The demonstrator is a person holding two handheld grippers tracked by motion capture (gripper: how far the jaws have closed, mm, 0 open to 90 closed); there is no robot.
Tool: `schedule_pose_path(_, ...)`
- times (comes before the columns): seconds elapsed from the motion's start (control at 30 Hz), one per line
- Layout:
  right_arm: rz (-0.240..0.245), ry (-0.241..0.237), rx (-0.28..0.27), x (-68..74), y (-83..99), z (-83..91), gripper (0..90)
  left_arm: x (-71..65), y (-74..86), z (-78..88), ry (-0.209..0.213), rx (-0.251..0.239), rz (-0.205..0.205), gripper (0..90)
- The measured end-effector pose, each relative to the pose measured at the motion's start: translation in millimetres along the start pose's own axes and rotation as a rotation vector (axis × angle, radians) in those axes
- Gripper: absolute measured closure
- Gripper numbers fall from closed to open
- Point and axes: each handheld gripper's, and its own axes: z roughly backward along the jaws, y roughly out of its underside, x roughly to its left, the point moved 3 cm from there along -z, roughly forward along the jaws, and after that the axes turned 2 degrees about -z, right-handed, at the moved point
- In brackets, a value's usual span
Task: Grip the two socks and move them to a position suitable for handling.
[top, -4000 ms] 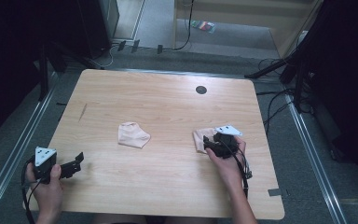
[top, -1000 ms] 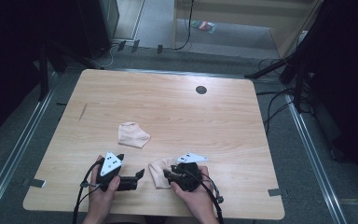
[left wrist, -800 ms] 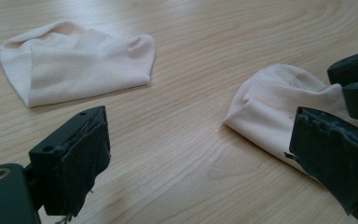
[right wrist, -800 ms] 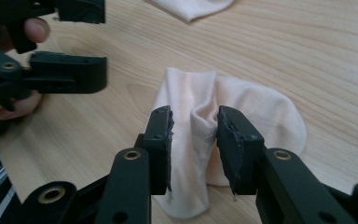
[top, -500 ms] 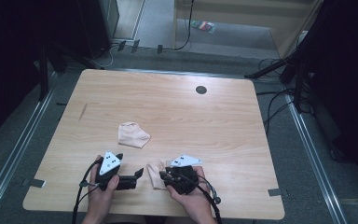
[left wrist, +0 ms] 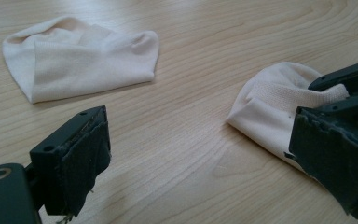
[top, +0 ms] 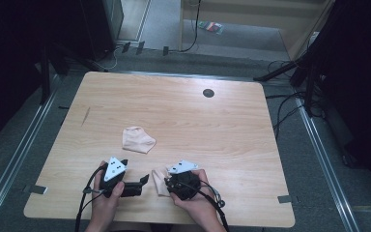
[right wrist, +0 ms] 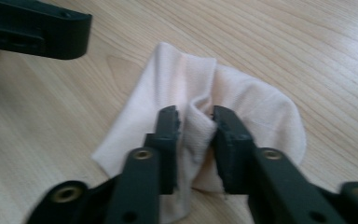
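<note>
On the pale wooden table, near the person's edge, a small cream knitted sock lies crumpled between the two hand-held tools. The right gripper, black with a grey three-cornered plate on top, has a raised fold of that sock between its two pads. Its jaws have just been closing, and in the right gripper view the fabric bunches up in the narrow gap, both pads pressing on it. From the high view most of this sock is covered by the right gripper and the hand behind it, so only a small pale patch shows to the left of the tool.

The left gripper sits just beside the sock, its jaws wide apart with only bare table between them. In its own view the right-hand jaw is cut off by the frame edge and overlaps the near side of the sock; whether that pad touches the cloth cannot be told. In the high view the left gripper points toward the right one, close to the sock.

A second cream sock, folded flat, lies farther up the table, well apart from both tools, and appears again in the left gripper view. A small dark round hole marks the far part of the tabletop. Beyond the table, the floor is dim and its details are hard to make out.
</note>
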Motion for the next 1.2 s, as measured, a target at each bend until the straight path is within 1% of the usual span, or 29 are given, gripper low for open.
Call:
schedule_pose_path(0.07,0.001,0.011,0.001,-0.5,-0.3,-0.6,81.8,-0.7,0.1,-0.2,0.007,0.001,0.000,5.3)
schedule_pose_path(0.13,-0.010,-0.002,-0.012,-1.1,-2.8,2.0,85.9,-2.5,0.4,-0.6,0.019,0.000,0.006,5.3)
schedule_pose_path(0.17,-0.020,-0.010,-0.018,-0.7,-4.4,3.8,86.4,-4.1,0.7,-1.0,0.021,0.003,0.007,5.3)
schedule_pose_path(0.2,-0.023,-0.014,-0.031,-0.5,-6.8,6.1,86.7,-6.5,1.0,-2.1,0.036,0.006,0.004,5.3)
schedule_pose_path(0.23,-0.023,-0.014,-0.031,-0.5,-6.8,6.1,86.7,-6.5,1.0,-2.1,0.036,0.006,0.004,5.3)
schedule_pose_path(0.27,-0.026,-0.024,-0.049,1.2,-12.6,11.4,87.0,-11.5,1.6,-4.2,0.060,0.013,0.000,5.3)
schedule_pose_path(0.37,-0.036,-0.027,-0.073,1.9,-19.6,17.9,87.1,-20.7,2.4,-8.3,0.077,0.033,-0.018,7.3)
schedule_pose_path(0.43,-0.057,-0.028,-0.093,1.9,-24.5,23.0,87.1,-28.8,2.2,-10.1,0.118,0.046,-0.023,7.5)
schedule_pose_path(0.5,-0.062,-0.021,-0.111,2.0,-27.6,27.0,87.0,-34.3,1.4,-12.0,0.165,0.060,-0.016,7.4)
schedule_pose_path(0.53,-0.061,-0.022,-0.120,2.3,-29.0,29.2,87.0,-38.2,1.3,-13.4,0.180,0.068,-0.017,7.4)
schedule_pose_path(0.6,-0.065,-0.025,-0.126,3.6,-30.2,31.4,87.0,-41.5,1.2,-14.9,0.175,0.081,-0.024,7.4)
schedule_pose_path(0.63,-0.062,-0.028,-0.141,6.9,-33.2,35.9,87.0,-47.3,0.3,-17.8,0.196,0.107,-0.026,7.4)
schedule_pose_path(0.67,-0.062,-0.028,-0.141,6.9,-33.2,35.9,87.0,-47.3,0.3,-17.8,0.196,0.107,-0.026,7.4)
schedule_pose_path(0.7,-0.062,-0.034,-0.161,10.6,-36.8,41.1,86.9,-52.8,0.6,-19.9,0.190,0.126,-0.027,8.0)
schedule_pose_path(0.73,-0.062,-0.034,-0.161,10.6,-36.8,41.1,86.9,-52.8,0.6,-19.9,0.190,0.126,-0.027,11.6)
schedule_pose_path(0.77,-0.061,-0.040,-0.165,11.7,-37.9,42.9,86.9,-54.7,1.1,-21.7,0.176,0.142,-0.020,11.6)
schedule_pose_path(0.8,-0.061,-0.047,-0.184,14.3,-41.1,48.1,86.9,-56.7,2.1,-23.9,0.162,0.159,-0.016,16.0)
schedule_pose_path(0.83,-0.063,-0.051,-0.190,14.9,-41.9,49.9,86.9,-57.3,1.9,-23.9,0.155,0.155,-0.010,17.8)
schedule_pose_path(0.87,-0.063,-0.051,-0.190,14.9,-41.9,49.9,86.9,-57.3,1.9,-23.9,0.155,0.155,-0.010,22.5)
schedule_pose_path(0.9,-0.068,-0.060,-0.196,16.0,-43.0,52.4,86.9,-56.6,0.6,-22.9,0.156,0.138,0.007,22.5)
schedule_pose_path(0.93,-0.069,-0.074,-0.209,17.6,-44.7,55.6,86.9,-55.7,-0.4,-22.1,0.160,0.123,0.023,27.6)
schedule_pose_path(0.97,-0.082,-0.106,-0.221,19.7,-46.7,59.3,86.8,-54.9,-1.2,-20.8,0.159,0.113,0.023,37.9)
schedule_pose_path(1.0,-0.091,-0.122,-0.227,20.7,-47.5,61.1,86.8,-51.3,-3.6,-13.9,0.158,0.057,0.016,46.2)
schedule_pose_path(1.03,-0.098,-0.147,-0.241,22.2,-48.9,64.0,86.8,-49.4,-4.5,-10.7,0.154,0.038,0.011,54.5)
schedule_pose_path(1.07,-0.097,-0.159,-0.250,22.8,-49.7,65.7,86.8,-46.4,-5.6,-5.7,0.120,0.021,-0.012,65.0)
schedule_pose_path(1.1,-0.099,-0.170,-0.265,23.6,-50.7,67.6,86.9,-43.1,-6.8,1.5,0.057,-0.006,-0.032,74.4)
schedule_pose_path(1.13,-0.100,-0.164,-0.283,23.1,-51.7,69.1,86.9,-43.1,-6.8,1.5,0.057,-0.006,-0.032,80.8)
schedule_pose_path(1.17,-0.104,-0.162,-0.301,22.2,-52.3,69.9,86.9,-37.5,-8.6,13.6,-0.041,-0.050,-0.058,85.3)
schedule_pose_path(1.2,-0.104,-0.162,-0.301,22.2,-52.3,69.9,86.9,-37.5,-8.6,13.6,-0.041,-0.050,-0.058,87.1)
